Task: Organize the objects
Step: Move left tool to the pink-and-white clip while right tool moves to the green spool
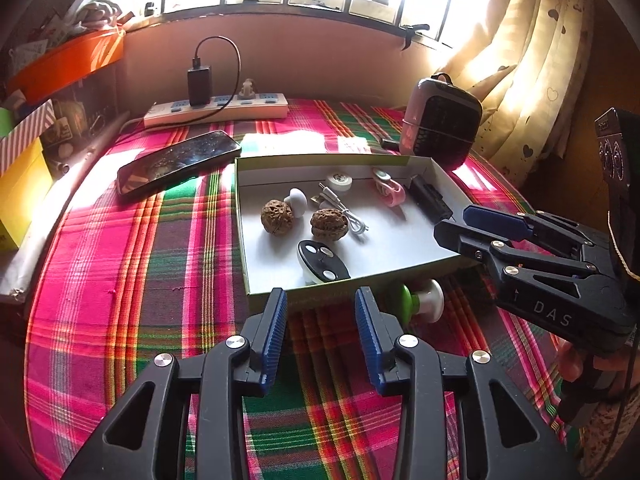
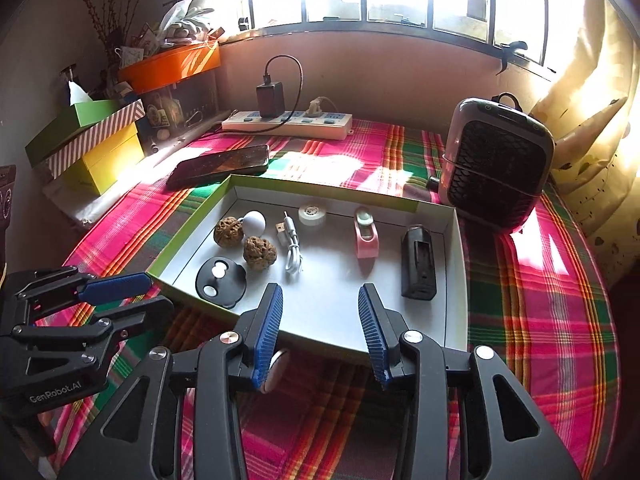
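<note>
A shallow white tray [image 1: 416, 252] [image 2: 340, 312] with a green rim sits on the plaid cloth. It holds two walnuts [image 1: 276, 217] [image 2: 260, 252], a white mushroom-shaped piece [image 1: 297, 200], a white cable [image 2: 291, 246], a tape roll [image 2: 312, 214], a pink clip [image 2: 366, 238], a black block [image 2: 418, 268] and a black-and-white oval holder [image 1: 320, 265] [image 2: 220, 282]. A green-and-white knob [image 1: 426, 300] lies outside the tray's near wall. My left gripper [image 1: 321, 300] is open and empty before the tray. My right gripper [image 2: 320, 300] is open and empty over the tray's near edge.
A phone [image 1: 180, 160] [image 2: 222, 166] lies behind the tray on the left. A power strip [image 1: 216, 110] with a charger is at the back wall. A small heater [image 2: 496, 168] stands back right. Stacked boxes [image 2: 92, 140] line the left side.
</note>
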`<state>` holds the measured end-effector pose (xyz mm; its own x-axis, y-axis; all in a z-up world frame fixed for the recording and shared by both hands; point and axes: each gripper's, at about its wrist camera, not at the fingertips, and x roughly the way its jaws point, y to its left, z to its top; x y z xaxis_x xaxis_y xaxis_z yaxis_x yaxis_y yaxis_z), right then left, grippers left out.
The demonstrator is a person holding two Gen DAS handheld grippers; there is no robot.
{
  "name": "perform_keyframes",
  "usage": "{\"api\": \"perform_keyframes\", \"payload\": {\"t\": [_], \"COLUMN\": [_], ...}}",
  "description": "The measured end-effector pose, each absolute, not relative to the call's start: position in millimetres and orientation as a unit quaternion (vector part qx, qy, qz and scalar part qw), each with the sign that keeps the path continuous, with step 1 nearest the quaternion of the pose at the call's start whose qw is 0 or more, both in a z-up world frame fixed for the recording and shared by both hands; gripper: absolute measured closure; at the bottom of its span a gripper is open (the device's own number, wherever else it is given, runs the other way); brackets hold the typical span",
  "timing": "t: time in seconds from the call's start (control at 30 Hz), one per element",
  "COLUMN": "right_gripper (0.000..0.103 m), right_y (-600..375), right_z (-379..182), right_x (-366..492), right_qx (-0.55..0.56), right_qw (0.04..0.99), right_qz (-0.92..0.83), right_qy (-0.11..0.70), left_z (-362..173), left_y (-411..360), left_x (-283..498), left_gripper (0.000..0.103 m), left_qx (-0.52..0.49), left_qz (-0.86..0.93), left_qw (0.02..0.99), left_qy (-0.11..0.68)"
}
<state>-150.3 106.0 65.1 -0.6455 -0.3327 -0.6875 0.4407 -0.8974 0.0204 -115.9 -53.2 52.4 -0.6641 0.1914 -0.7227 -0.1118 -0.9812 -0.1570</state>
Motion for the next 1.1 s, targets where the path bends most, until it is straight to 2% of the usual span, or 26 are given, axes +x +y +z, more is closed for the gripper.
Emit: {"api": "perform_keyframes", "payload": {"t": [0.23, 0.3, 0.37, 0.5, 1.1], "right_gripper": [0.060, 0.059, 0.059, 0.056, 0.056], "right_y": [120, 124, 126, 129, 137], "right_z": [60, 58, 57, 54, 45], "right_x": [-139, -137, -135, -130, -128], "right_qx": [0.364, 0.365, 0.365, 0.365, 0.376], "right_qw": [0.195, 0.192, 0.190, 0.186, 0.181], "right_qz": [-0.909, -0.909, -0.910, -0.910, -0.908], "right_qy": [0.063, 0.058, 0.057, 0.058, 0.044], "left_z": [46, 44, 42, 37, 18], "left_y": [-52, -51, -49, -43, -7], "left_x": [-106, -104, -102, -101, -112], "left_gripper": [0.069, 0.067, 0.061, 0.057, 0.057], "left_qx": [-0.403, -0.406, -0.408, -0.417, -0.442], "left_qz": [0.907, 0.904, 0.902, 0.894, 0.889], "left_qw": [0.103, 0.112, 0.124, 0.141, 0.114], "left_qy": [-0.061, -0.068, -0.075, -0.083, -0.035]}}
